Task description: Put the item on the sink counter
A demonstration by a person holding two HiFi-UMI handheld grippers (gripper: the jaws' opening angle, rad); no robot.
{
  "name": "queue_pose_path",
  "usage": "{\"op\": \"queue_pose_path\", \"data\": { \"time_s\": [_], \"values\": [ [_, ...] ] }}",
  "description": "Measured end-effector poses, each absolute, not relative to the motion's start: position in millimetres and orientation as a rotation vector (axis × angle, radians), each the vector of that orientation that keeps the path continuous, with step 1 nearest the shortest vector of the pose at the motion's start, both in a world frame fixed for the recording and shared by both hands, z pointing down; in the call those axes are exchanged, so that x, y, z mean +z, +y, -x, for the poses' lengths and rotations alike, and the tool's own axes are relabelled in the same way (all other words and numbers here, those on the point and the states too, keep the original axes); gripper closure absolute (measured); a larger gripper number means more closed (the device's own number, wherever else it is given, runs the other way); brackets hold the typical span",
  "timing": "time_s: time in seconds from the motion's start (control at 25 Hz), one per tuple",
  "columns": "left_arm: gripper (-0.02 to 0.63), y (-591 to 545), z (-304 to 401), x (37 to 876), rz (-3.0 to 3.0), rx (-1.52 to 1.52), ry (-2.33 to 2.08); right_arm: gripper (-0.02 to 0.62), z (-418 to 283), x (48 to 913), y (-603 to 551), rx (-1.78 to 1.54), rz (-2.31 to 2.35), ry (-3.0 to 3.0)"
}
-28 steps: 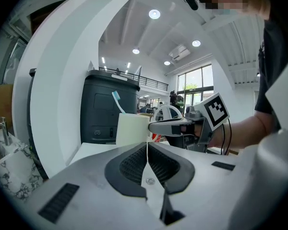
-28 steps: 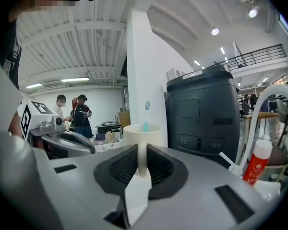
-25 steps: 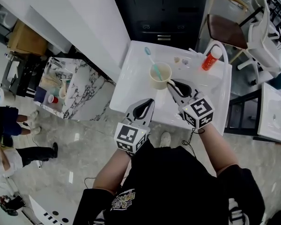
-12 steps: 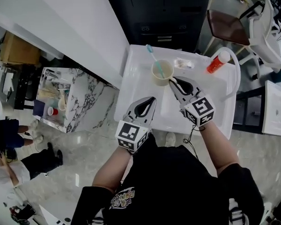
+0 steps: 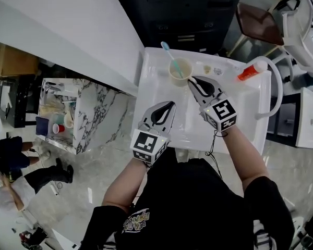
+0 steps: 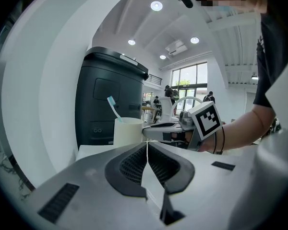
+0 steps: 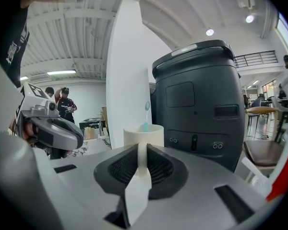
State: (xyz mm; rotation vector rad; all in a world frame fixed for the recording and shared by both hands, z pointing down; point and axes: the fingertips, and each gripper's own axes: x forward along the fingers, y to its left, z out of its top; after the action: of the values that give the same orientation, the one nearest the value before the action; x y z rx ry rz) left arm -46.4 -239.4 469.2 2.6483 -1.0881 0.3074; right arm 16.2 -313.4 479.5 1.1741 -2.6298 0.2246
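A cream cup (image 5: 180,72) with a teal toothbrush (image 5: 169,56) in it is at the back left of the white sink counter (image 5: 154,87). My right gripper (image 5: 192,80) is shut on the cup's handle; in the right gripper view the handle (image 7: 142,150) is pinched between the pads, with the cup (image 7: 144,134) just beyond. I cannot tell whether the cup rests on the counter. My left gripper (image 5: 171,104) is shut and empty over the counter's front left, a little short of the cup (image 6: 127,131).
A red-and-white tube (image 5: 253,70) lies at the counter's back right beside a curved white faucet (image 5: 275,95). Small items (image 5: 211,69) sit near the back edge. A dark bin (image 7: 201,109) stands behind the sink. A white wall (image 5: 83,30) runs along the left.
The right gripper has carried the cup a little toward the back edge of the counter. The left gripper has stayed shut near the front.
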Motion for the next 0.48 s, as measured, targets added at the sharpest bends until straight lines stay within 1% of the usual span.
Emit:
{"op": "queue_pose_path", "data": {
  "time_s": [0.48],
  "values": [
    [0.586, -273, 56, 488, -2.643, 0.358, -1.058, 0.499, -10, 534, -371, 0.251, -1.191, -2.55]
  ]
}}
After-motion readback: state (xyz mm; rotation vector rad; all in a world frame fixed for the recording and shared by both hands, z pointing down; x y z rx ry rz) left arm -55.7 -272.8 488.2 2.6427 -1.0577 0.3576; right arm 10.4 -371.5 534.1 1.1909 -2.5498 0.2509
